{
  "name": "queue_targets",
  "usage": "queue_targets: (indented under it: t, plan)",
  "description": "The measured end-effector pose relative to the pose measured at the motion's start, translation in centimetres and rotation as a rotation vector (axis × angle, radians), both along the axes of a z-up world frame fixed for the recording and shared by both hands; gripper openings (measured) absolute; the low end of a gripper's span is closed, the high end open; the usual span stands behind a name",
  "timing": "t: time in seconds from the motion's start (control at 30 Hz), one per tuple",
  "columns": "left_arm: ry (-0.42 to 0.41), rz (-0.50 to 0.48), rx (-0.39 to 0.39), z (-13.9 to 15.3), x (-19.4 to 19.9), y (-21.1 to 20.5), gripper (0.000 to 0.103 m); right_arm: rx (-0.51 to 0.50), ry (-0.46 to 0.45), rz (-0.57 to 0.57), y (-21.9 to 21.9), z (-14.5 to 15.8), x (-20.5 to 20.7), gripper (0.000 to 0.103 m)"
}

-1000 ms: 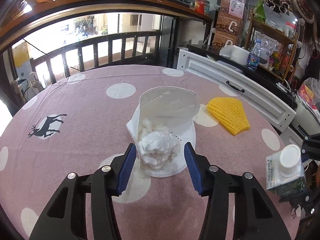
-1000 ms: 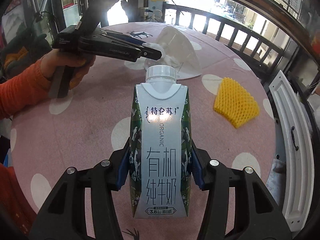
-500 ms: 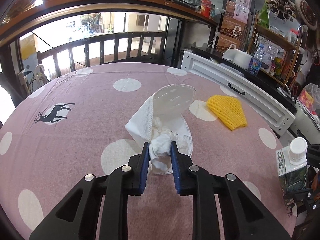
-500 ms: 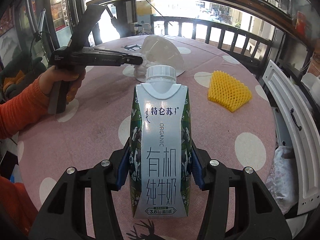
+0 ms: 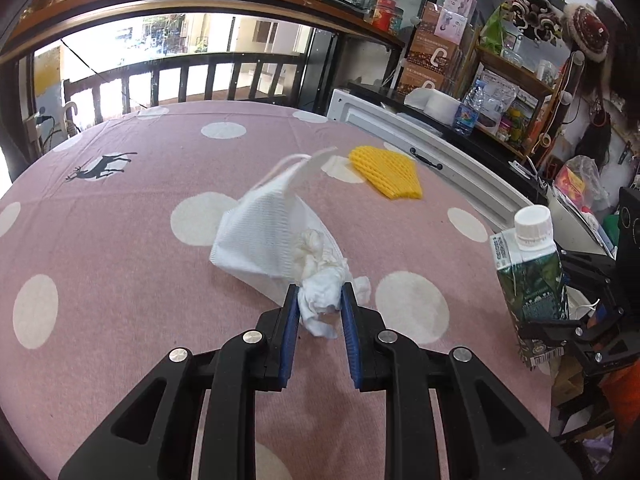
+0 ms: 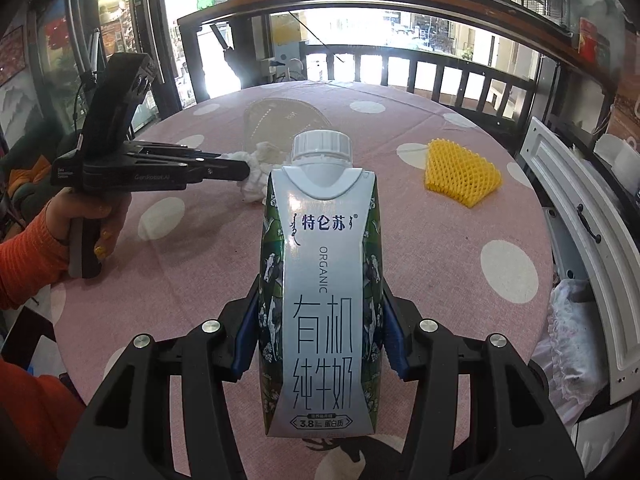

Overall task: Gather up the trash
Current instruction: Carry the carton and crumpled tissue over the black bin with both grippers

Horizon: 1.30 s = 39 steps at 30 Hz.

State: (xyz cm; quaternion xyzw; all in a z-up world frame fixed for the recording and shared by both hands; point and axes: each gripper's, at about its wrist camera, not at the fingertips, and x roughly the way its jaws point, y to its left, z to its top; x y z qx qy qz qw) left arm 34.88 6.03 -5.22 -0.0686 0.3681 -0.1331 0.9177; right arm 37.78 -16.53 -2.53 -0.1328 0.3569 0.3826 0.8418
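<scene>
Left wrist: tissue wad [image 5: 320, 300] pinched between fingers [image 5: 290, 320].

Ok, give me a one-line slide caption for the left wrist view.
Left hand-held gripper pinches crumpled white tissue beside white face mask on pink polka-dot tablecloth.

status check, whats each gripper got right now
Left gripper shut on tissue wad, face mask dragging along. Right gripper shut on milk carton. Yellow foam net on table.
</scene>
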Motion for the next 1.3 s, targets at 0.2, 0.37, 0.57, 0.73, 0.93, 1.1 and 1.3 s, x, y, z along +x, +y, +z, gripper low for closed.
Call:
queue_targets:
  t: [0.2, 0.37, 0.57, 0.73, 0.93, 1.1, 1.3]
  plan:
    - [-0.022, -0.015, 0.046, 0.2, -0.6, -0.8, 0.021, 0.018, -0.004, -0.022, -0.7, 0.1, -0.7, 0.052]
    - [-0.032, -0.035, 0.027, 0.5, -1.6, -1.6, 0.02, 0.038, -0.014, -0.054, -1.8, 0.1, -1.4, 0.052]
    - [-0.052, -0.083, -0.022, 1.0, -3.0, -4.4, 0.02, 0.073, -0.027, -0.16, -4.9, -0.3, -2.2, 0.052]
    - [-0.086, -0.141, -0.062, 2.1, -4.0, -7.9, 0.02, 0.106, -0.04, -0.281, -9.0, -0.6, -3.0, 0.052]
    - [-0.127, -0.234, -0.097, 3.7, -4.6, -13.2, 0.02, 0.113, -0.013, -0.485, -14.7, -2.7, -3.3, 0.052]
    - [-0.147, -0.323, -0.108, 4.7, -4.9, -17.9, 0.02, 0.046, 0.051, -0.617, -17.8, -7.3, -2.4, 0.052]
    - [-0.132, -0.4, -0.104, 4.1, -5.2, -22.7, 0.02, -0.01, 0.174, -0.698, -19.7, -14.9, -0.5, 0.052]
